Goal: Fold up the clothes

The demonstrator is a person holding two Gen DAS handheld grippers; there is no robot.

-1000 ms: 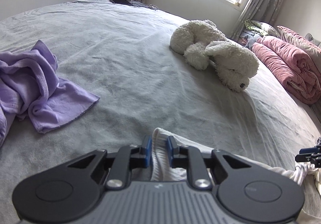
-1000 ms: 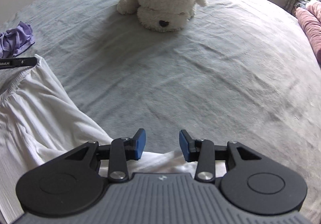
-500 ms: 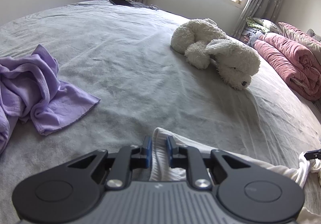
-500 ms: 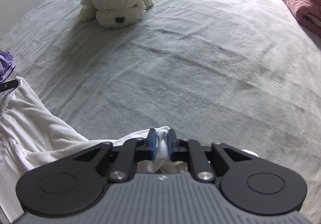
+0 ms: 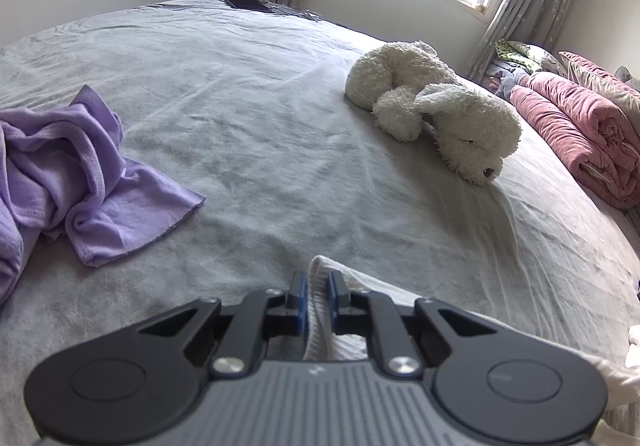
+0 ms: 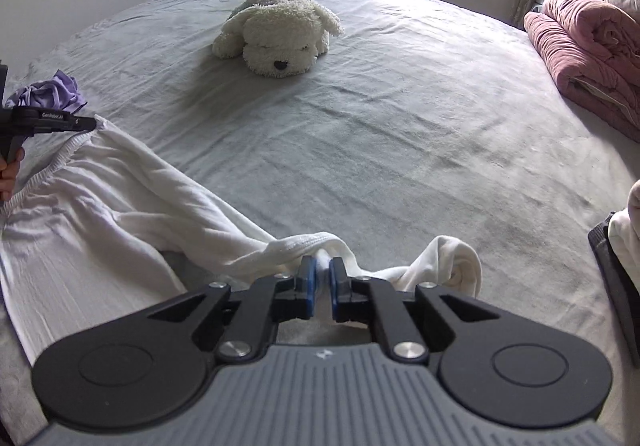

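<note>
Both grippers pinch white garment (image 6: pixel 120 206): left gripper (image 5: pixel 317 300), closing, at waistband; right gripper (image 6: pixel 320 288) clamping its opposite end, long axis between.

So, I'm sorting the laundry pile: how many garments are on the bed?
2. The white garment lies at the near edge, gripped by both grippers; the purple garment is crumpled off to the left. The pink quilt may hide more.
</note>
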